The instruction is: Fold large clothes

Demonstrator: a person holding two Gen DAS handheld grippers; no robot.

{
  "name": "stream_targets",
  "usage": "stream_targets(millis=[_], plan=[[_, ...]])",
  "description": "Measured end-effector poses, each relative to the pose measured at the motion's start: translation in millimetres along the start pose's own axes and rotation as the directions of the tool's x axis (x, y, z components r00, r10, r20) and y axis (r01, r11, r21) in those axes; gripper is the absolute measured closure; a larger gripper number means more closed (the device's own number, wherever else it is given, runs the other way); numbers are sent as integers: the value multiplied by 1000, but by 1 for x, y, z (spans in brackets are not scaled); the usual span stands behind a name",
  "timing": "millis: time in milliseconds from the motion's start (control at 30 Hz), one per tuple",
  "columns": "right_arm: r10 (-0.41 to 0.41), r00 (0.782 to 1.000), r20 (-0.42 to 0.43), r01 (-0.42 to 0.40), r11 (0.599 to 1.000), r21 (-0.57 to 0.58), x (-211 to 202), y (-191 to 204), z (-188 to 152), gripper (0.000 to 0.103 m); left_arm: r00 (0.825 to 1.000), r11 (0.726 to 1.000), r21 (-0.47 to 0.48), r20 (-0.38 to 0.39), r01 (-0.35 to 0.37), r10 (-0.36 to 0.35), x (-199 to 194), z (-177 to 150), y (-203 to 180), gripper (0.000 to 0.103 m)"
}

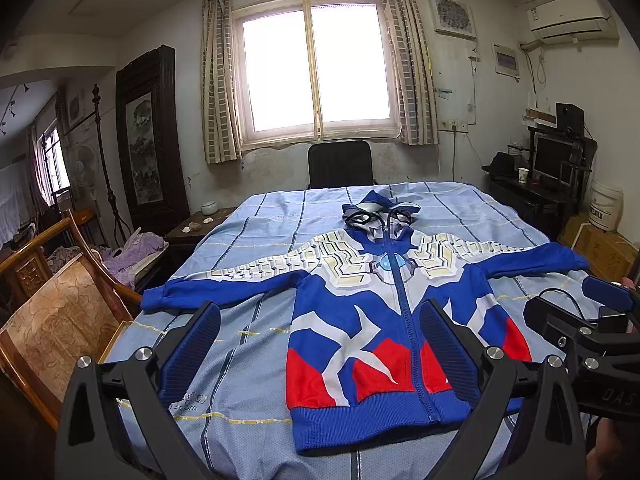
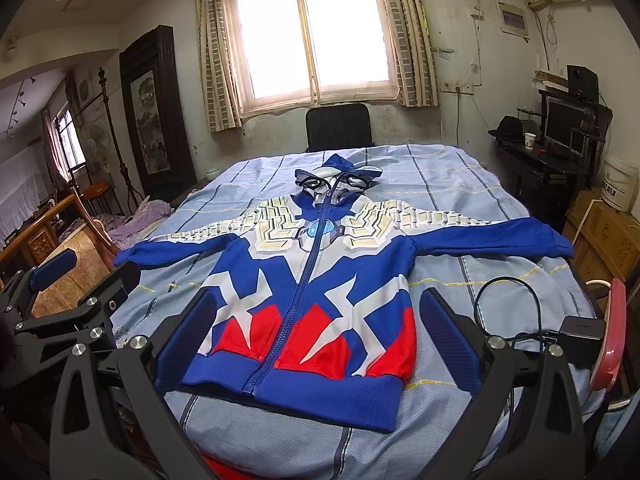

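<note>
The left gripper [image 1: 320, 356] hangs nearest, its two blue-padded fingers [image 1: 192, 356] spread wide and holding nothing, poised above the near edge of the bed. The right gripper [image 2: 316, 344] sits the same way, tongs spread apart and empty, level with the jacket's hem. In the left wrist view the right gripper shows at the right edge; in the right wrist view the left one shows at the left edge.

Just beyond the fingertips lies the zip-up hooded jacket [image 1: 384, 320], blue with red and white panels, spread flat and face up on the blue checked bedsheet [image 1: 248, 240]. Its zip is closed, the ribbed hem nearest the cameras, both sleeves stretched straight out to the sides, and the hood [image 2: 336, 178] bunched at the far end.

A black cable and charger [image 2: 576, 328] rest on the sheet near the jacket's right side. Past the bed stands a black chair [image 1: 340, 162], then a bright curtained window [image 1: 316, 68].
</note>
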State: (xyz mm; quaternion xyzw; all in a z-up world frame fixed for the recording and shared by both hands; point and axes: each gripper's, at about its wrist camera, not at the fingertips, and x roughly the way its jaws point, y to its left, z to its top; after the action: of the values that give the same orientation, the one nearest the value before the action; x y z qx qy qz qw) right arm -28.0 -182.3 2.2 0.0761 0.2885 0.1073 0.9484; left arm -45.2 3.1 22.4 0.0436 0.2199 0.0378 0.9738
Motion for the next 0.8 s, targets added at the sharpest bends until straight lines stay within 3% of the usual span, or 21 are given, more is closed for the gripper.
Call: stream_targets(millis=[800], plan=[[1, 1000, -1, -1, 1000, 3, 0, 2, 0, 4, 1000, 1000, -3, -4, -7, 6, 2, 0, 3, 3]])
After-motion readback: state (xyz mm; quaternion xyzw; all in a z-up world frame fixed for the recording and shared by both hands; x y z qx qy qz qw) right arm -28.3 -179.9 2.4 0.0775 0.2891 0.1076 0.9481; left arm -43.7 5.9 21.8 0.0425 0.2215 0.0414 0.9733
